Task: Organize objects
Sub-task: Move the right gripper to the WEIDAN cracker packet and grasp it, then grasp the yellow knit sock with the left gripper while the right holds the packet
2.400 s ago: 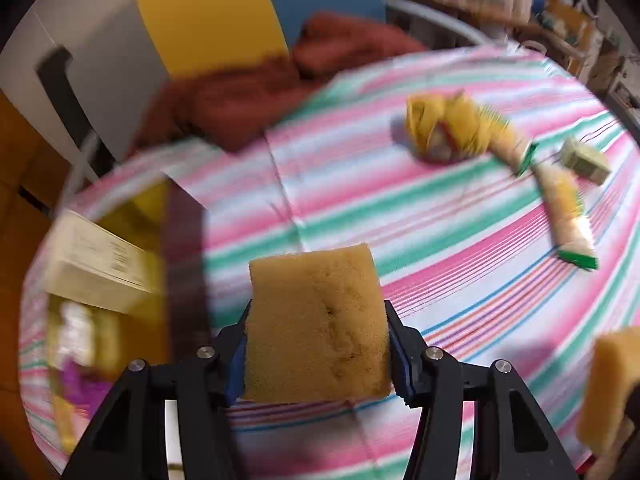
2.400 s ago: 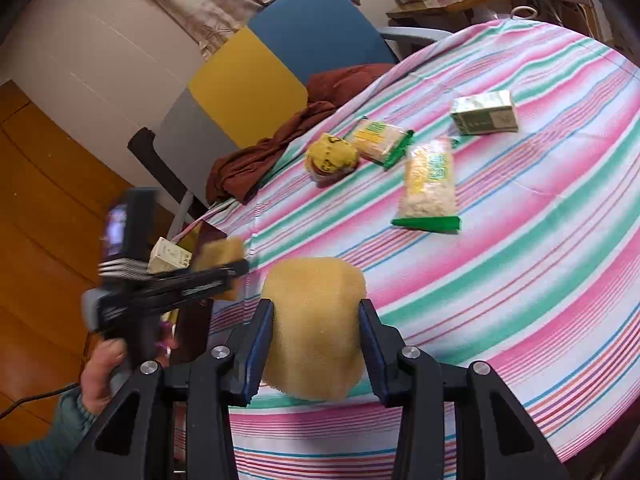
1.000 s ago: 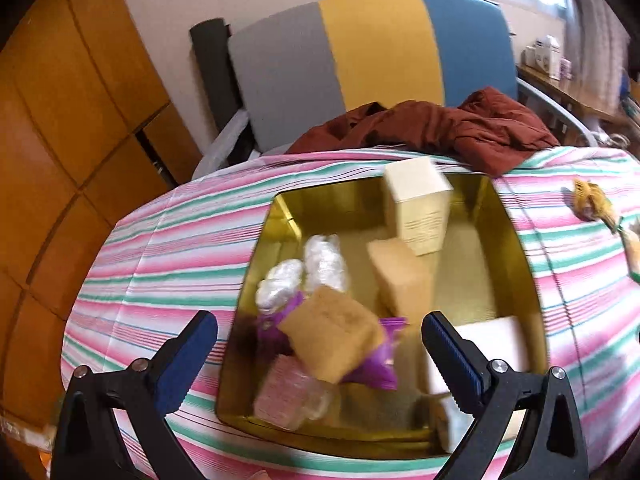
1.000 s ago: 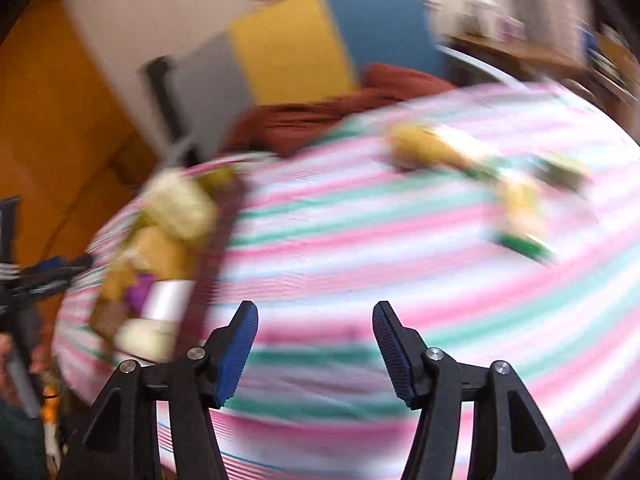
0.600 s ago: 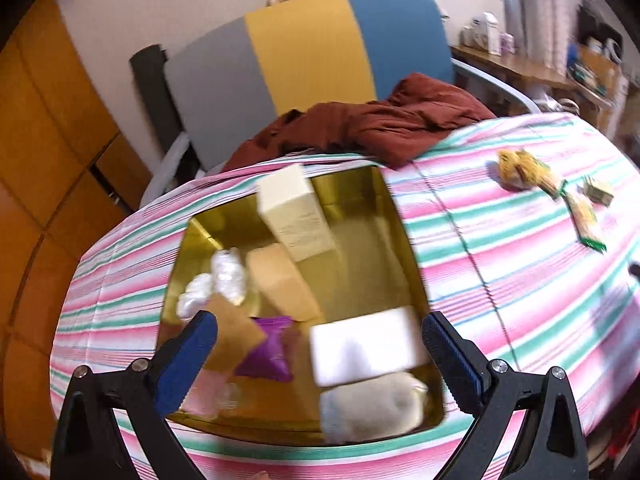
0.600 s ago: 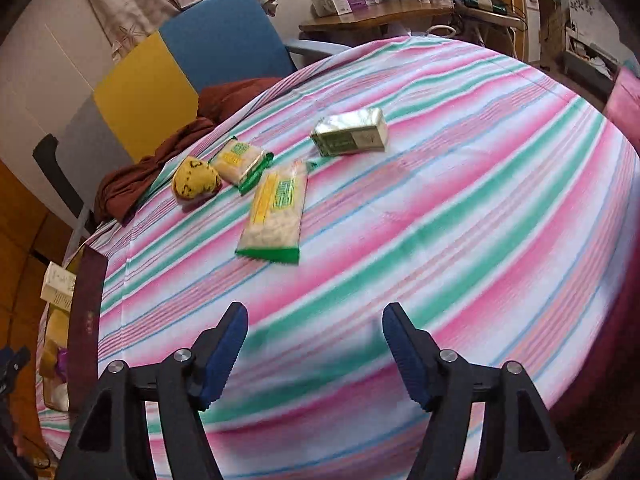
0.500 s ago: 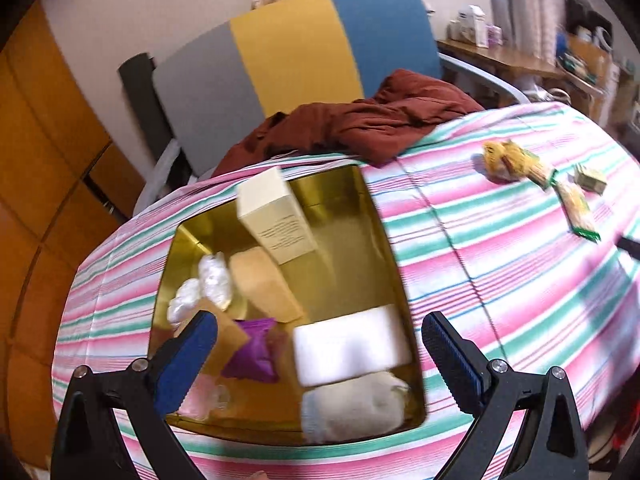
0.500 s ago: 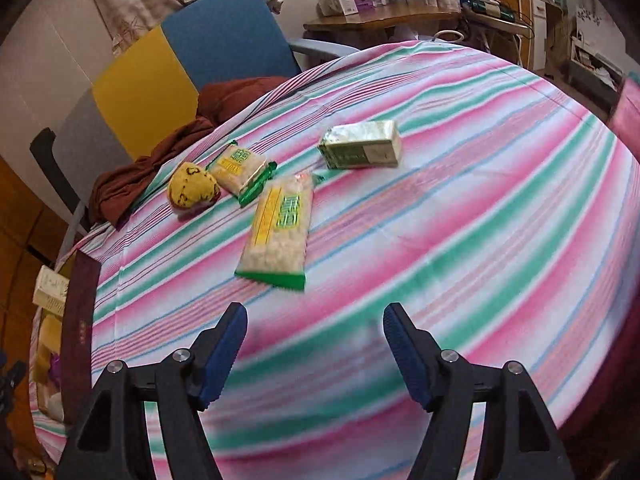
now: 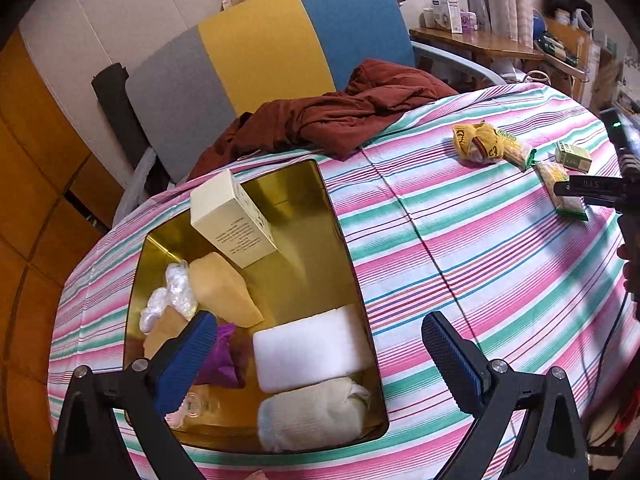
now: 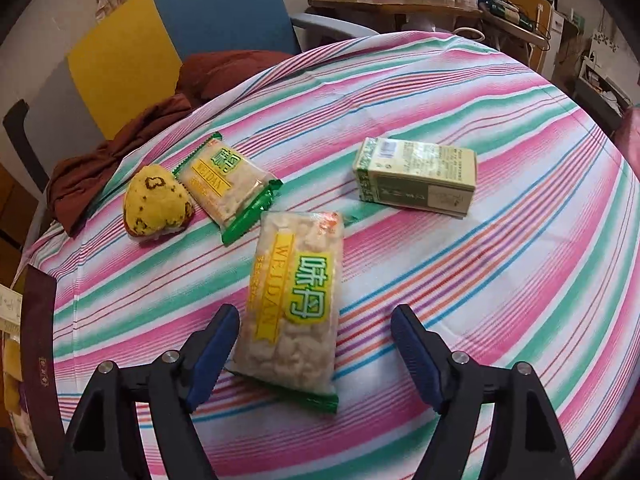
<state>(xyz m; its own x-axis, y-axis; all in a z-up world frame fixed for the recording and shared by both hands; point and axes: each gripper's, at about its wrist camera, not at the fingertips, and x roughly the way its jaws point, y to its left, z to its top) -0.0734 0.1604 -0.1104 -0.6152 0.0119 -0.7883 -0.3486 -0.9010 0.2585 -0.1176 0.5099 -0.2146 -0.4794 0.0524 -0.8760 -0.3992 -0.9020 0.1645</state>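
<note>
My left gripper (image 9: 318, 344) is open and empty above a gold tin box (image 9: 304, 216) on the striped tablecloth. The tin holds a cream carton (image 9: 232, 220), yellow sponges (image 9: 222, 290), a white block (image 9: 310, 348), a rolled cloth (image 9: 316, 416) and purple and clear wrapped items. My right gripper (image 10: 314, 340) is open and empty, just over the near end of a long snack packet (image 10: 296, 304). Beyond lie a second snack packet (image 10: 226, 184), a yellow plush toy (image 10: 158, 204) and a green-and-cream box (image 10: 418, 176).
A dark red cloth (image 9: 340, 116) drapes from the chair (image 9: 260, 44) onto the table's far edge. The tin's maroon wall (image 10: 40, 344) shows at the left of the right wrist view. A cluttered wooden shelf (image 10: 400, 0) stands behind the table. The right hand-held gripper (image 9: 616, 192) shows in the left wrist view.
Both grippers let go of their yellow sponges, which now lie in the tin. My right gripper swung to the loose snacks and moved close over the long packet. My left gripper drew back from the tin.
</note>
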